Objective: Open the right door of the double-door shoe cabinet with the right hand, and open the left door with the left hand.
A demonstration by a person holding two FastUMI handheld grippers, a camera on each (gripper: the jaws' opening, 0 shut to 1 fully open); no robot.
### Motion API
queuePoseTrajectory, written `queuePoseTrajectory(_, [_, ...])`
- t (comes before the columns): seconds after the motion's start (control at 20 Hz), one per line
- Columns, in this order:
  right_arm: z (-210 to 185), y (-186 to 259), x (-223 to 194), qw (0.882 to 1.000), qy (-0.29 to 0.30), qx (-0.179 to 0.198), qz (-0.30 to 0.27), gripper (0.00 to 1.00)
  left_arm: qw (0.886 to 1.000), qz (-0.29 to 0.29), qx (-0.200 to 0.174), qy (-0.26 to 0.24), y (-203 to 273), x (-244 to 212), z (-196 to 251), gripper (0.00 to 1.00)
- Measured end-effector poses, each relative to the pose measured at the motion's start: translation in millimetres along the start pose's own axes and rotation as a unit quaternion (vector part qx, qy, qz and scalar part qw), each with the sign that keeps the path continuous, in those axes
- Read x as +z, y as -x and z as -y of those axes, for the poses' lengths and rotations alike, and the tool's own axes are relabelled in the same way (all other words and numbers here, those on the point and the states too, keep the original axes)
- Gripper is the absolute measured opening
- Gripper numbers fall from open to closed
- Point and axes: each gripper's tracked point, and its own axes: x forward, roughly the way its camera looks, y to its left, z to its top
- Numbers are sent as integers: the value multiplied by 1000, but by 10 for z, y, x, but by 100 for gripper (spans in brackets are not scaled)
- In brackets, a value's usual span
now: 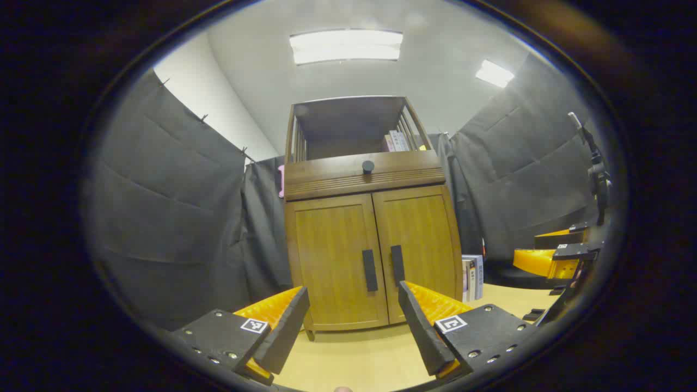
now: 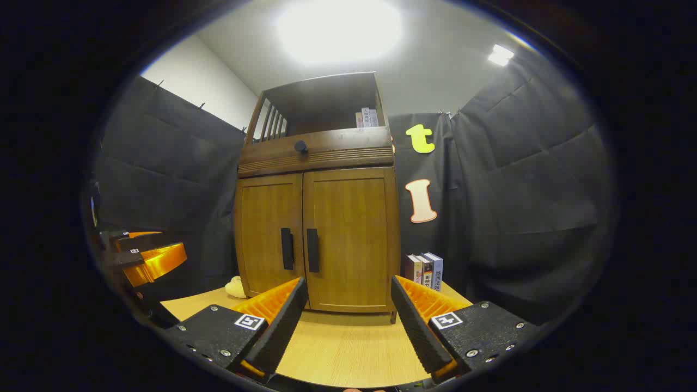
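Two handheld grippers

Left gripper (image 1: 354, 318) and right gripper (image 2: 345, 313): ribbed fingers, screwed mounts, square tags at 5 and 7 o'clock.

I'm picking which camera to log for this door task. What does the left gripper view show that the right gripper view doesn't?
Left gripper view: a pink item at the left side of the shoe cabinet, and the right gripper off to the right. Right gripper view: a pale yellow object at the cabinet's foot, and the left gripper off to the left. Both: the cabinet, left door and right door shut, books beside it, own gripper open.
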Motion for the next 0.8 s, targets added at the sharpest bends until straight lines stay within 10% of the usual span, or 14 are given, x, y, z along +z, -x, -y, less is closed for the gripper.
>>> queuePoseTrajectory(0.8, [-131,-242,-145,1000,1,22,4,95,998,-1,36,42,-151,-185,-205,95])
